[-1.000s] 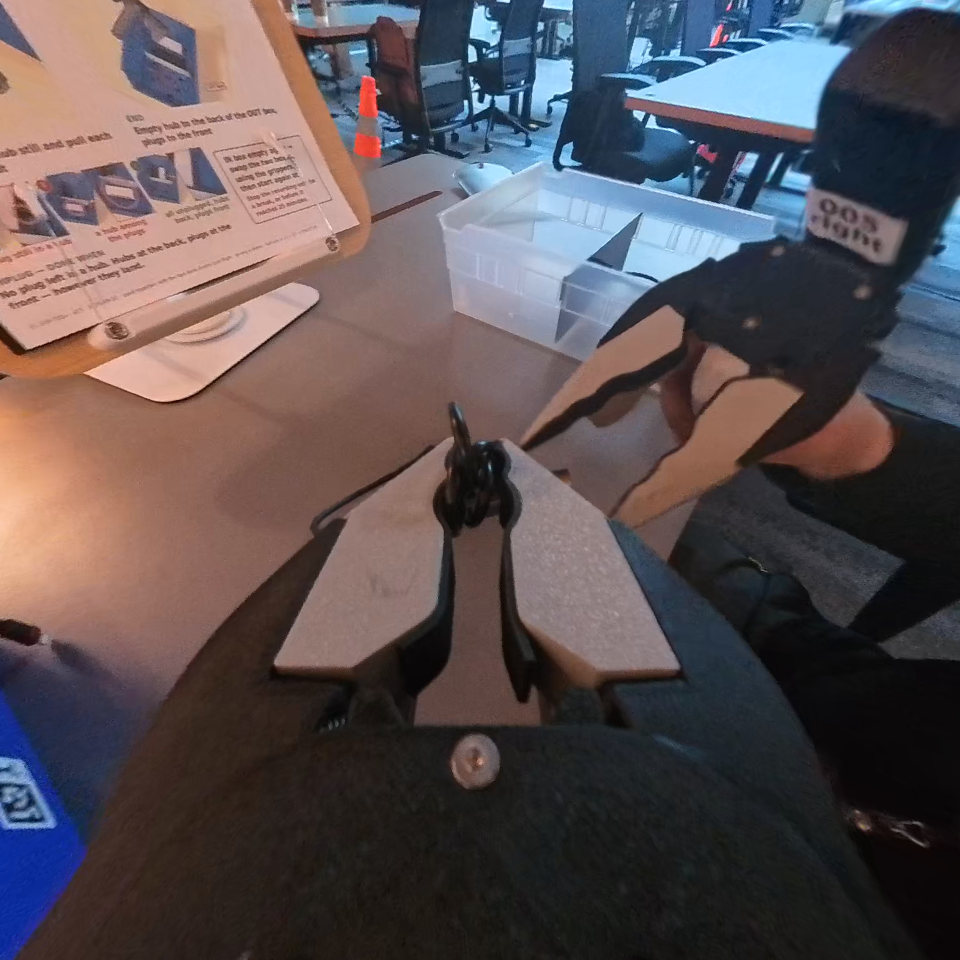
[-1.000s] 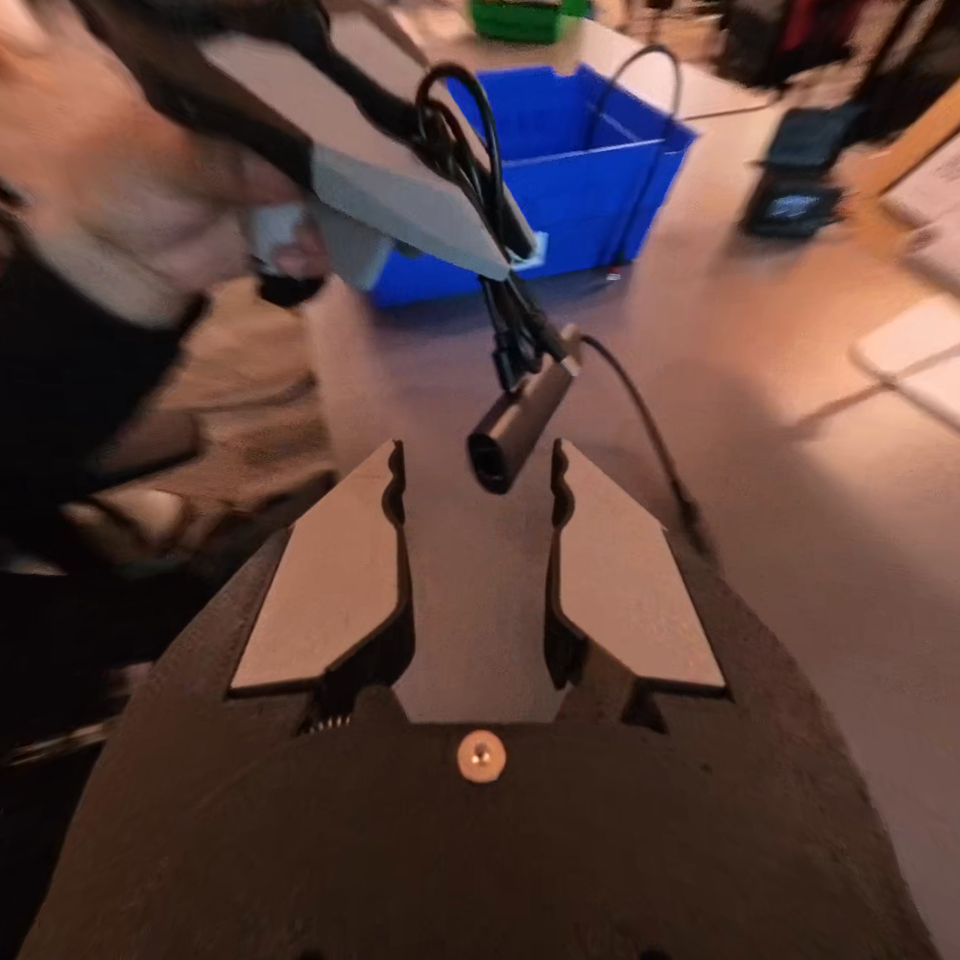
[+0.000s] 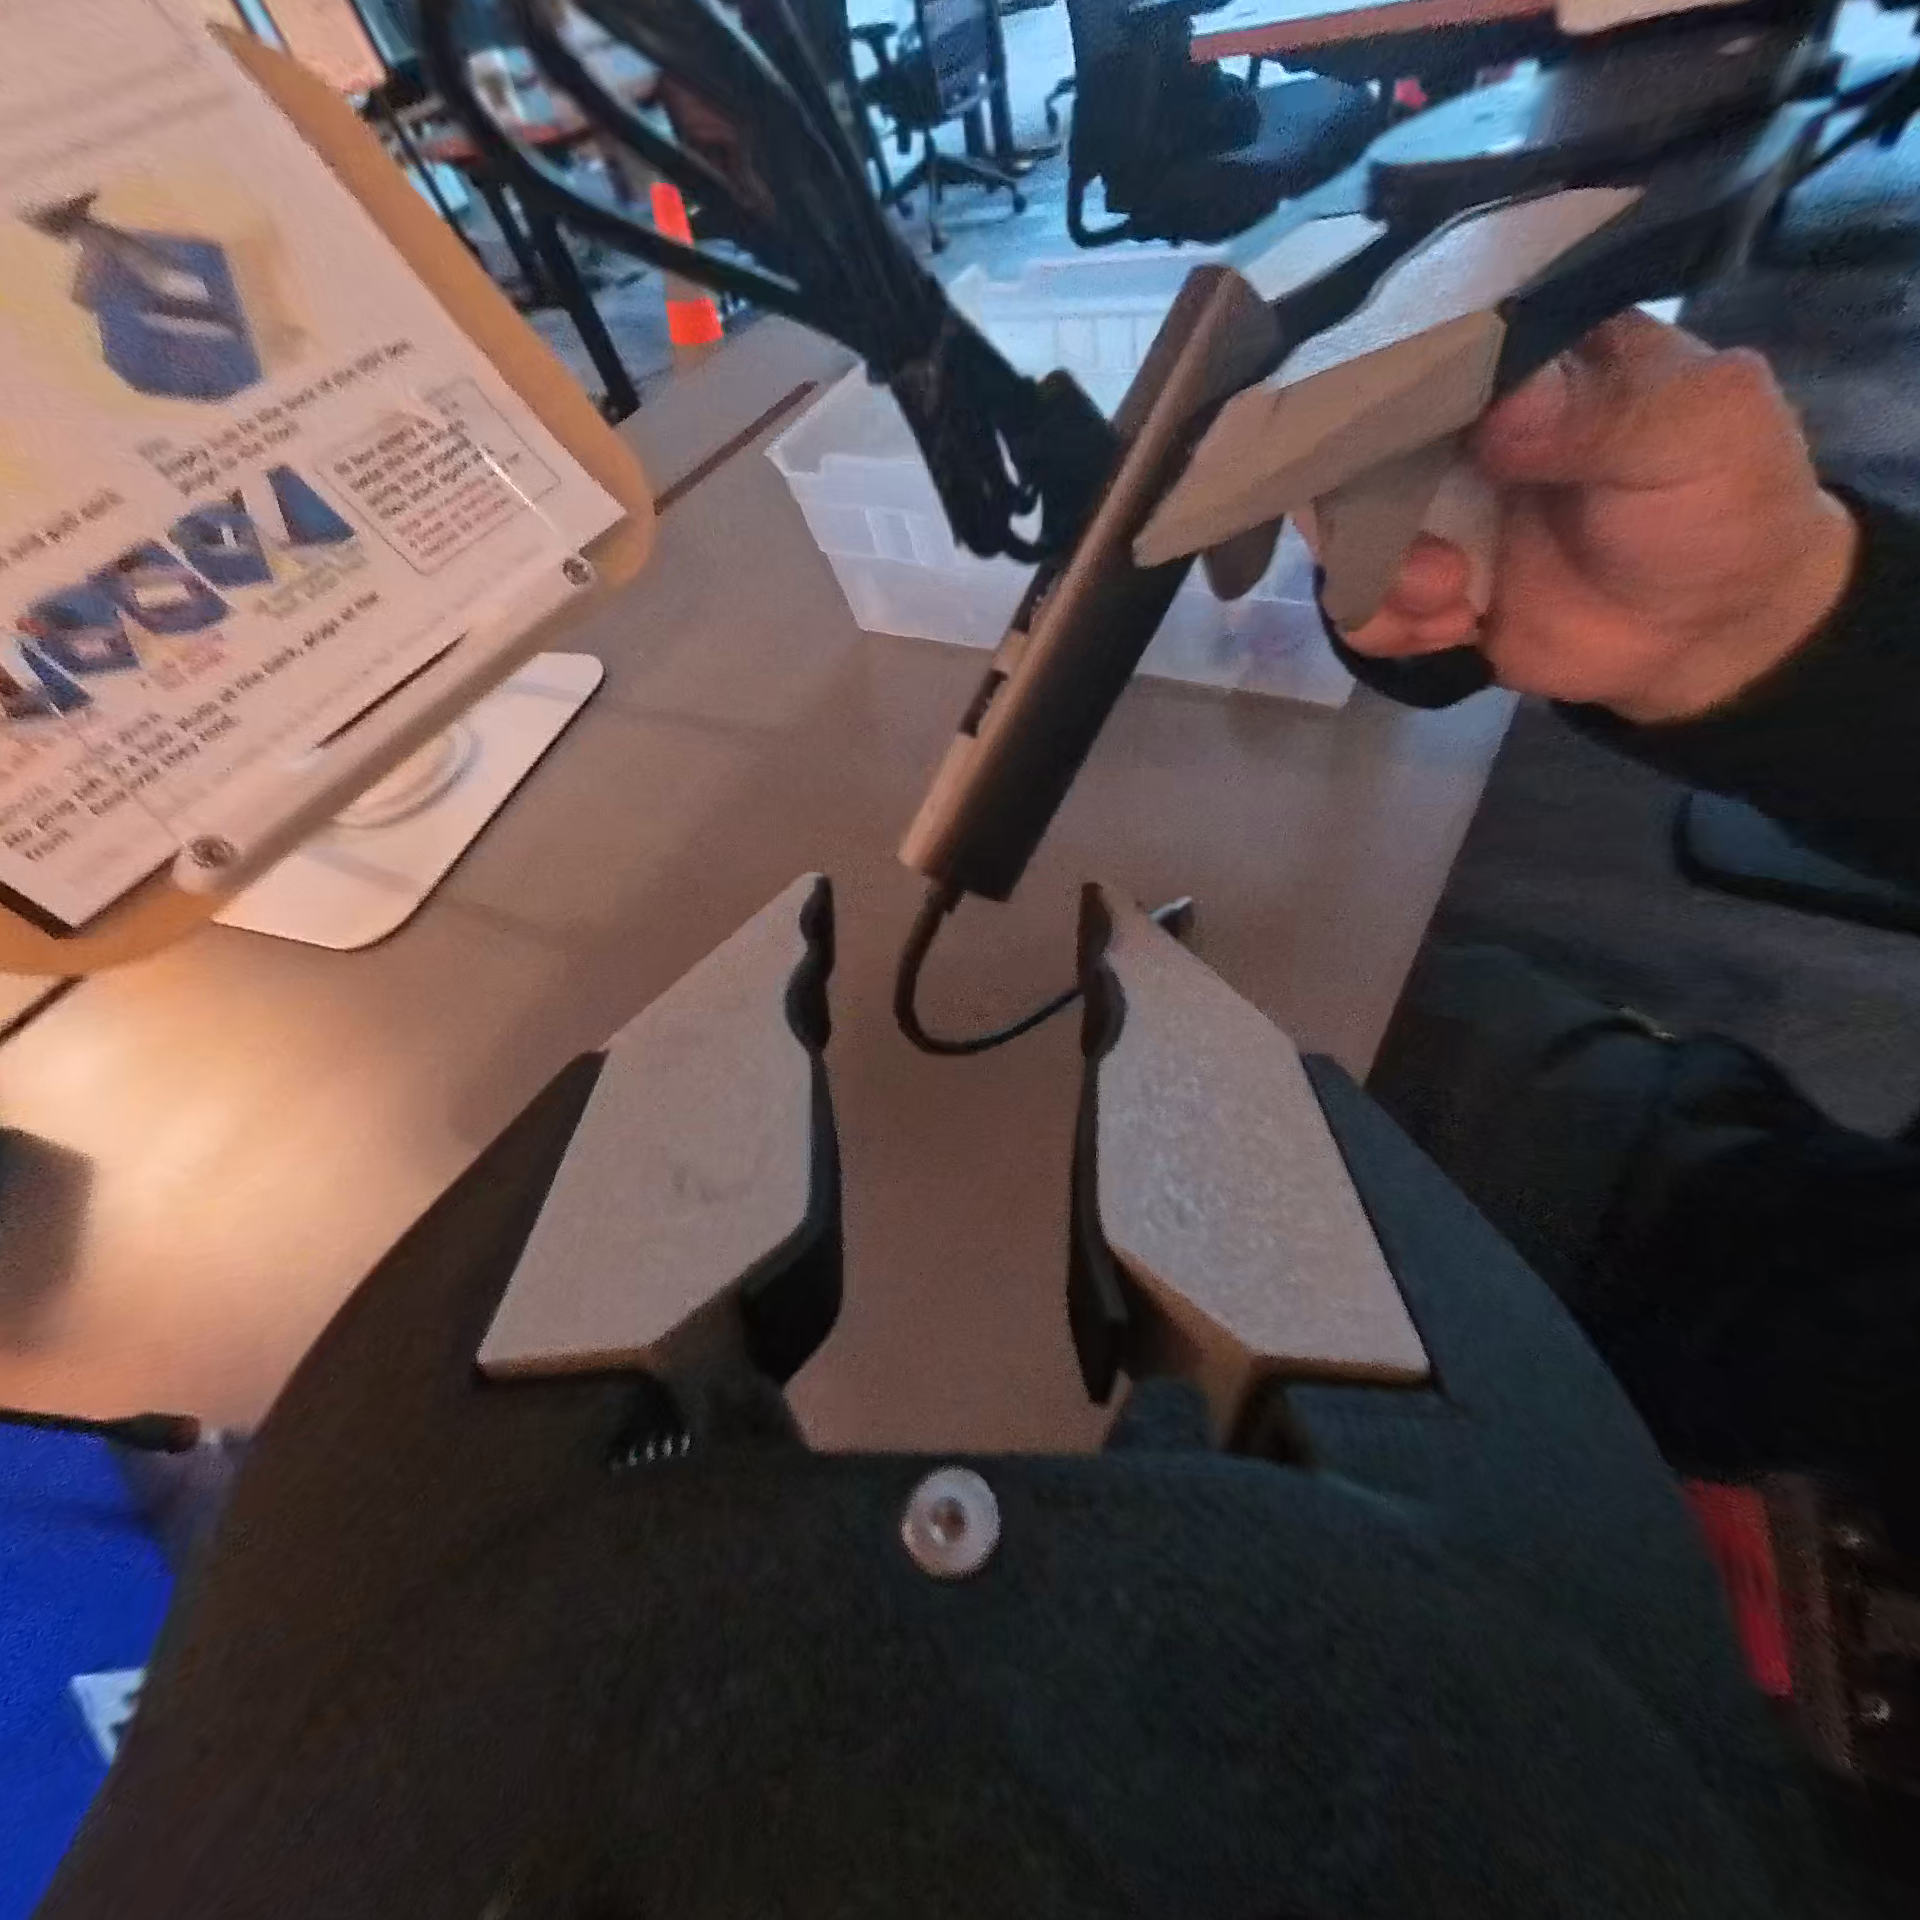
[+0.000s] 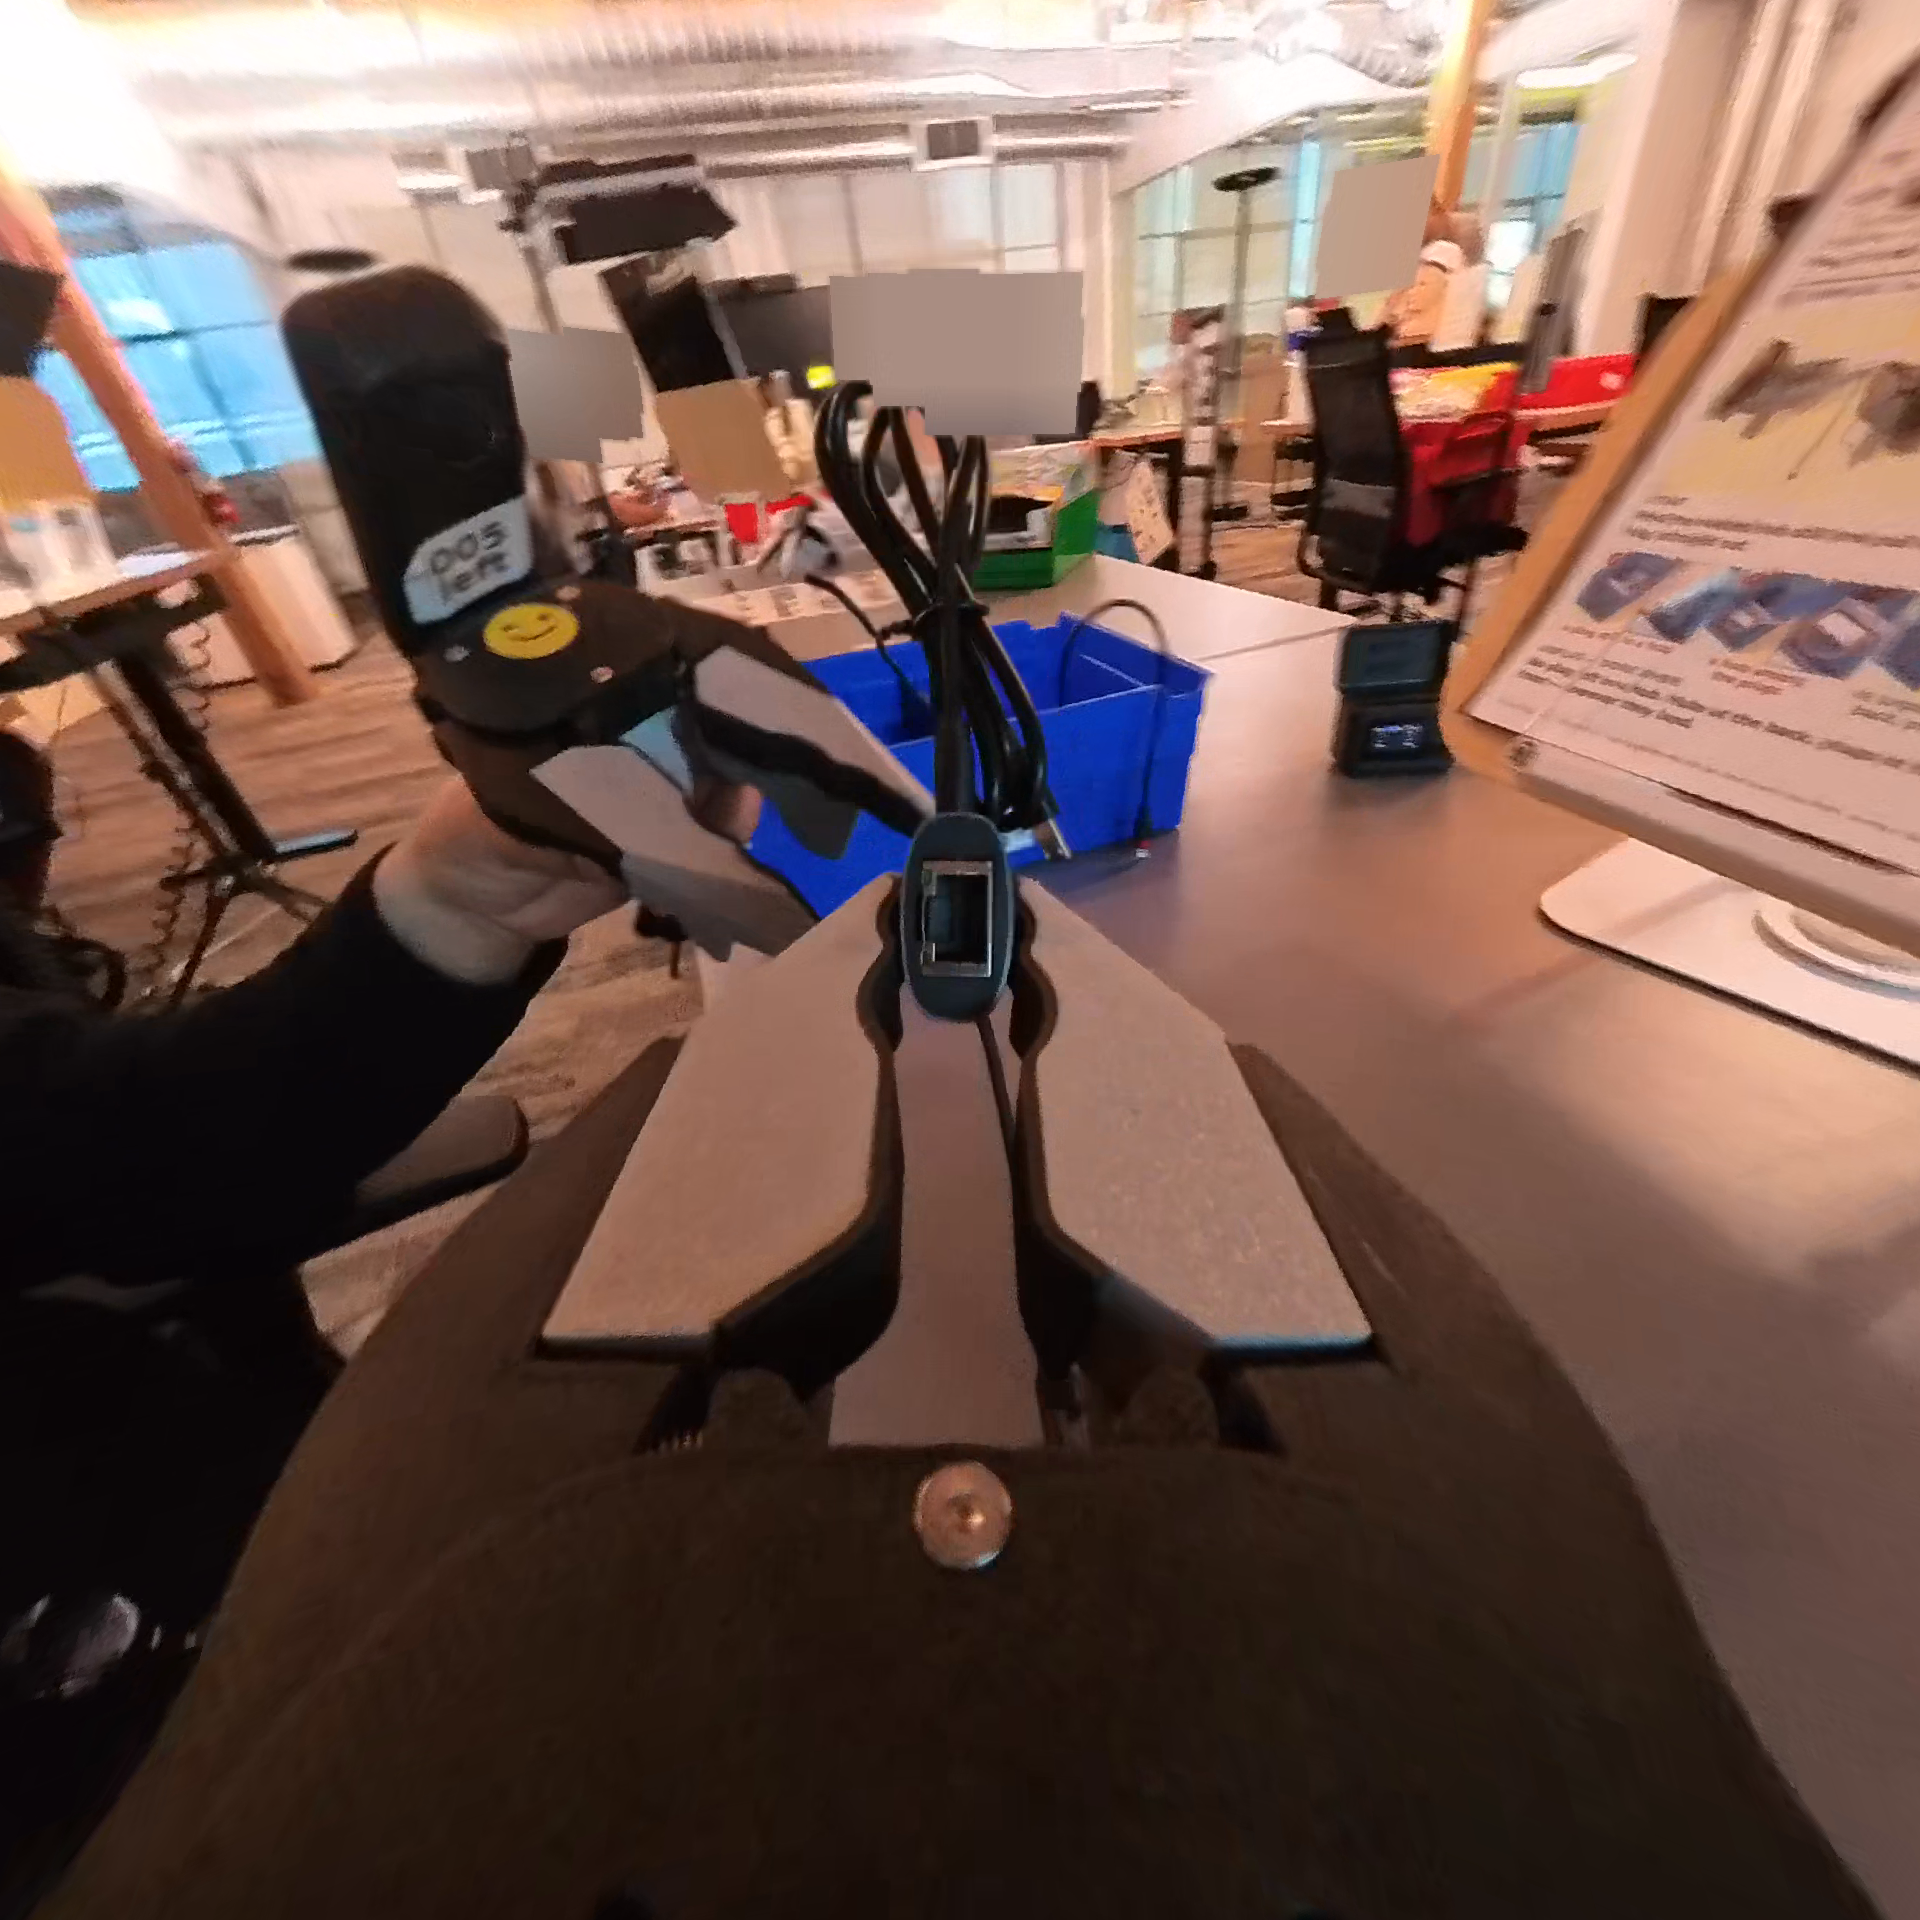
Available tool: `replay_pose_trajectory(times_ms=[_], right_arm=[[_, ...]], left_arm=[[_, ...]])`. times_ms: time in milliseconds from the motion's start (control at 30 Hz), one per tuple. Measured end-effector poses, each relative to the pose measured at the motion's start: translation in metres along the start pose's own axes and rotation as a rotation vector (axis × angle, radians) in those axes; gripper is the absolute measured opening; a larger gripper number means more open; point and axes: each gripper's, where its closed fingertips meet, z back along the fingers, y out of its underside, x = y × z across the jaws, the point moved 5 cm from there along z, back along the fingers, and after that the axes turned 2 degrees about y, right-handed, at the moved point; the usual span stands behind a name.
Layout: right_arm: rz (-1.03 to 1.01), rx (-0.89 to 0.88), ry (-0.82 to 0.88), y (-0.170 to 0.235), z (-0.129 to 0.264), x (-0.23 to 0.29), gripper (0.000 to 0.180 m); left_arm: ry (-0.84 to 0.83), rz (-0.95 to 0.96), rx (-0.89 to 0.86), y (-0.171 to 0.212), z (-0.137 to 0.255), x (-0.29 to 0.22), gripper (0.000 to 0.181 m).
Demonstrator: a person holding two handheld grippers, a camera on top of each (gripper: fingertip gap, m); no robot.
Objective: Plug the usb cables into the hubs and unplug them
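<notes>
Right gripper clamps a slim gray hub in mid-air above the table, a bundle of black cables rising from the hub's far end. Only the left wrist view shows the hub's long side and its thin cord curling between the left gripper fingers, spread wide and empty. Only the right wrist view shows the blue bin; a clear bin appears behind the hub in the left.

Between the clear plastic bin at the back, the tilted wooden-framed instruction board on its white base and the blue plastic bin, the grey table surface lies bare and open for passing.
</notes>
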Motion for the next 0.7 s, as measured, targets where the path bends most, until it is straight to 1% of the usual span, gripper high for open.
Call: replay_pose_trajectory(times_ms=[67,100,133,200,267,333,400,467,500,533,600,700], right_arm=[[0.092,-0.039,-0.137,-0.003,0.000,0.019,0.013],[0.146,-0.059,-0.199,-0.003,0.002,0.029,0.013],[0.191,-0.061,-0.233,-0.002,0.003,0.035,0.014],[0.232,-0.019,-0.255,0.005,0.001,0.039,0.013],[0.237,-0.013,-0.284,0.008,-0.001,0.042,0.013],[0.255,0.007,-0.249,0.011,-0.004,0.039,0.014],[0.306,0.106,-0.175,0.019,-0.006,0.031,0.016],[0.378,0.274,-0.042,0.031,-0.005,0.016,0.019],[0.438,0.353,0.052,0.035,-0.002,0.007,0.012],[0.501,0.396,0.118,0.036,0.001,0.002,0.015],[0.570,0.387,0.126,0.030,0.003,0.012,0.019],[0.592,0.363,0.111,0.020,-0.003,0.031,0.025]], left_arm=[[0.025,-0.041,0.008,0.000,0.001,-0.006,0.048],[0.081,-0.049,0.005,-0.001,0.000,-0.012,0.054],[0.158,-0.055,-0.004,-0.001,0.000,-0.021,0.047],[0.297,-0.080,-0.050,-0.004,0.002,-0.040,0.022],[0.313,-0.113,-0.036,-0.002,-0.002,-0.046,0.016],[0.266,-0.107,0.004,0.001,-0.008,-0.044,0.015],[0.204,-0.103,0.097,0.007,-0.011,-0.037,0.015],[0.107,-0.141,0.195,0.015,-0.007,-0.027,0.014],[0.048,-0.150,0.245,0.019,-0.005,-0.021,0.014],[0.002,-0.155,0.284,0.022,-0.002,-0.016,0.014],[-0.022,-0.160,0.336,0.026,0.001,-0.013,0.015],[-0.054,-0.217,0.395,0.031,-0.004,-0.016,0.014]])
